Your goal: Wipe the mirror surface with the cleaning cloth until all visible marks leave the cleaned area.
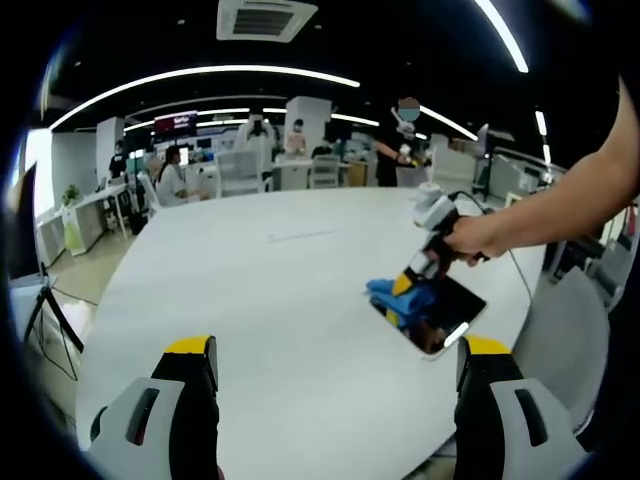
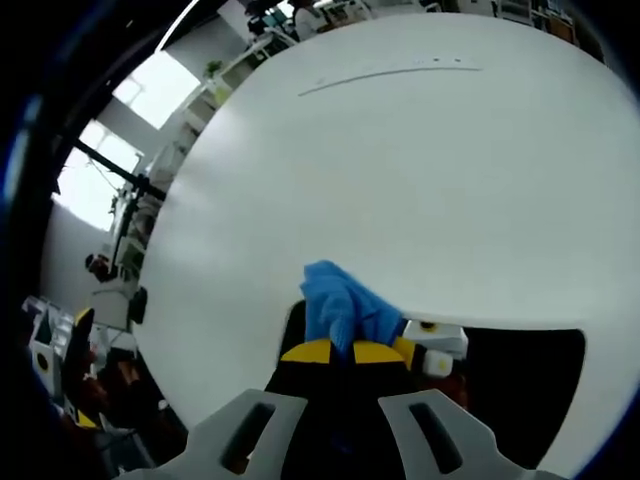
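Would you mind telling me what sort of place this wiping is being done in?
It looks like an open-plan office or lab. A ceiling air-conditioning vent and long strip lights hang above desks with people working behind the large white table.

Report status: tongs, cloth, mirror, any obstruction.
Right tongs shut on blue cloth, pressing it onto the mirror. Left tongs open, empty, hanging above the white table. Nothing in the way.
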Motion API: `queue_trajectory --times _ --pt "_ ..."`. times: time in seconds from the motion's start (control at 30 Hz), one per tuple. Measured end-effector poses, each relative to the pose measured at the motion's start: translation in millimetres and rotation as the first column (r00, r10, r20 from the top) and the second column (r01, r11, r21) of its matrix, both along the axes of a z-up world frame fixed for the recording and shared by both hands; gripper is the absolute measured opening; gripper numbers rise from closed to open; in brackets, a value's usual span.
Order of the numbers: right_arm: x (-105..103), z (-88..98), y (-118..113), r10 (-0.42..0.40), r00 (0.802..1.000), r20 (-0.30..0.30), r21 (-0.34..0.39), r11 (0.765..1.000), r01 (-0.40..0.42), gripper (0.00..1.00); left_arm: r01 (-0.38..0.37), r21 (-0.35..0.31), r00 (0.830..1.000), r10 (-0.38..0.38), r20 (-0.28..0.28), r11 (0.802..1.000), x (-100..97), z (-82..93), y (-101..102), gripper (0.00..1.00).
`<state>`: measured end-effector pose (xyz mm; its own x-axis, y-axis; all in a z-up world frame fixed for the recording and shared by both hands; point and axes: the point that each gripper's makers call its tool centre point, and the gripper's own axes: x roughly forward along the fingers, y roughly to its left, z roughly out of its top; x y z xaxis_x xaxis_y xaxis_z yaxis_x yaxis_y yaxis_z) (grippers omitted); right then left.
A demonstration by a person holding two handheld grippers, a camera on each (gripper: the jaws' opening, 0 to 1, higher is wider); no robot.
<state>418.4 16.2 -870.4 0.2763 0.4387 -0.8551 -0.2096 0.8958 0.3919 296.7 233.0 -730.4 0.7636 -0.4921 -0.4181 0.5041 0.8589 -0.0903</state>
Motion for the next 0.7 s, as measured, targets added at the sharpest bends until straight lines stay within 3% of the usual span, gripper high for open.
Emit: queue_trajectory --times 0.27,0.7 --pt "1 -0.9 -18 -0.012 1.0 -0.006 -0.021 1.0 0.012 0.0 -0.003 -0.001 1.0 0.003 0.006 1.0 -2.5 4.9 -6 1.0" --pt "2 -1.8 -17 0.015 1.0 0.012 -0.039 0.999 -0.014 0.0 -0.028 0.012 1.0 0.028 0.014 1.0 -14.3 12.3 -16 1.0"
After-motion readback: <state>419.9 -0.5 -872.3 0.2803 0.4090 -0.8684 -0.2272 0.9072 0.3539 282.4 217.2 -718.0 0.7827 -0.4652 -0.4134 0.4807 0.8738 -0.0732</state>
